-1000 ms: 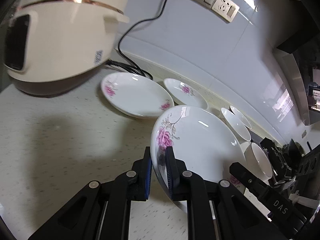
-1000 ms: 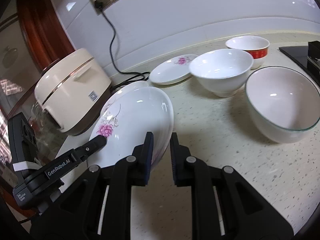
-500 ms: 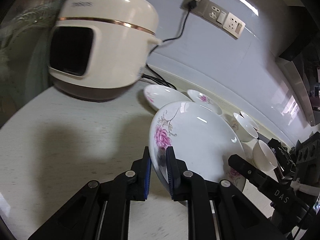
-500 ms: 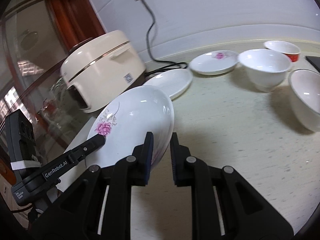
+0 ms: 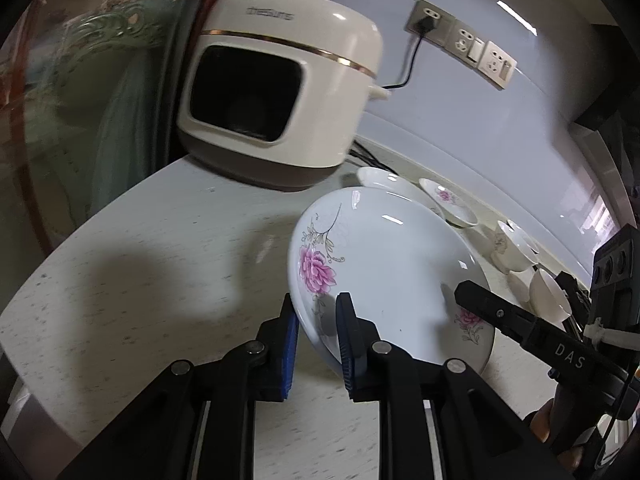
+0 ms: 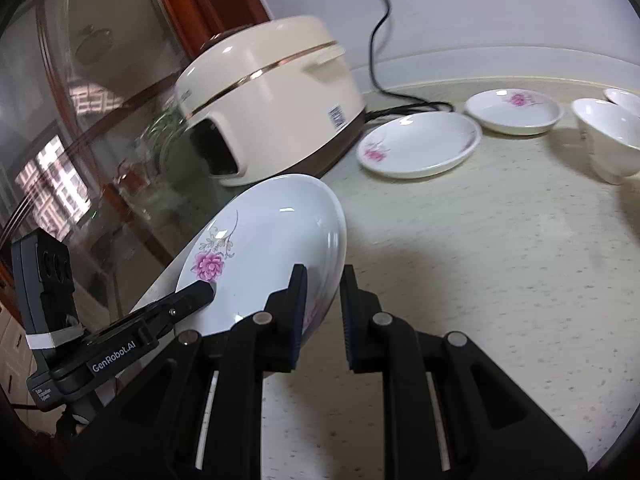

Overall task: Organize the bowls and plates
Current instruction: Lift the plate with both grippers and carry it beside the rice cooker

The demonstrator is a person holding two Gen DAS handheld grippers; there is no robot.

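A large white plate [image 5: 384, 264] with pink flowers is held tilted above the speckled counter, gripped at opposite rims. My left gripper [image 5: 318, 320] has its blue pads on the near rim, and its jaws are opening slightly with the rim still between them. In the right wrist view the same large plate [image 6: 272, 240] sits in my right gripper [image 6: 324, 304], shut on its right rim. A medium flowered plate [image 6: 420, 144], a small dish [image 6: 516, 110] and white bowls [image 6: 608, 136] lie further along the counter.
A cream rice cooker [image 5: 280, 92] stands just behind the held plate, its black cord [image 5: 412, 64] plugged into a wall socket. The counter's rounded end [image 5: 80, 240] drops off at the left, beside a glass-fronted wooden cabinet [image 6: 80, 120].
Both grippers carried the large plate sideways past the rice cooker toward the counter's rounded end. The other plates and bowls now lie further behind.
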